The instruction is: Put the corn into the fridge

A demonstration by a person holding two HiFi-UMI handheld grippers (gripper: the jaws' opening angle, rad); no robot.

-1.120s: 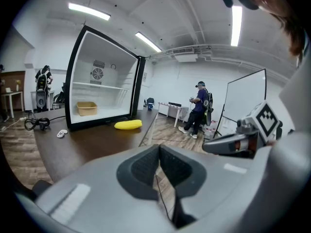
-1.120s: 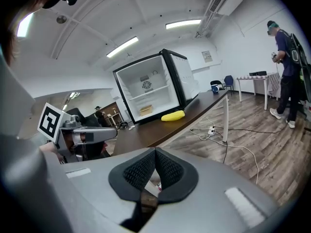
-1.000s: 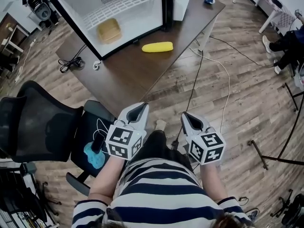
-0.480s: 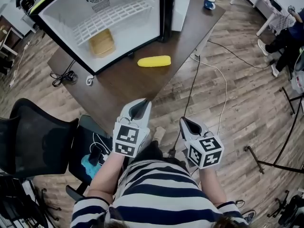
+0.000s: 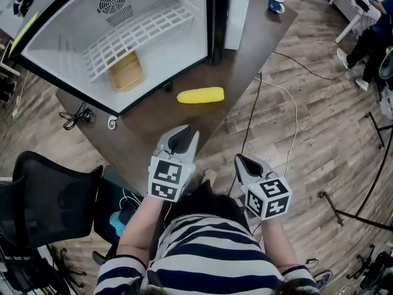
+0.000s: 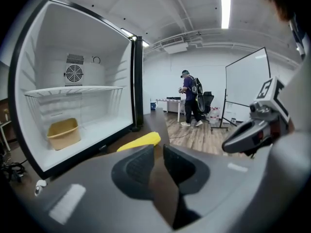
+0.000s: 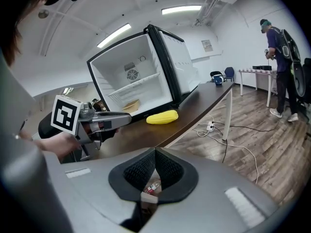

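Note:
The yellow corn (image 5: 201, 95) lies on the dark wooden table (image 5: 245, 54), just outside the front of the open fridge (image 5: 184, 48). The left gripper view shows the corn (image 6: 138, 140) right beyond my left gripper (image 6: 158, 149), whose pads stand a narrow gap apart with nothing between them. My left gripper (image 5: 184, 133) hovers over the table's near edge, short of the corn. My right gripper (image 5: 244, 160) hangs lower to the right, off the table, shut and empty (image 7: 155, 152). The right gripper view has the corn (image 7: 162, 117) and the fridge (image 7: 146, 57) well ahead.
A tan basket (image 5: 126, 71) sits on the fridge floor under a white wire shelf (image 5: 135, 29). A blue mug (image 5: 276, 3) stands at the table's far end. A black office chair (image 5: 49, 189) is at my left. Cables (image 5: 276, 103) trail over the floor. A person (image 6: 189, 98) stands far off.
The view has closed in on the table: fridge and corn sit larger and nearer. My left gripper has come forward over the table edge. The right one has barely moved.

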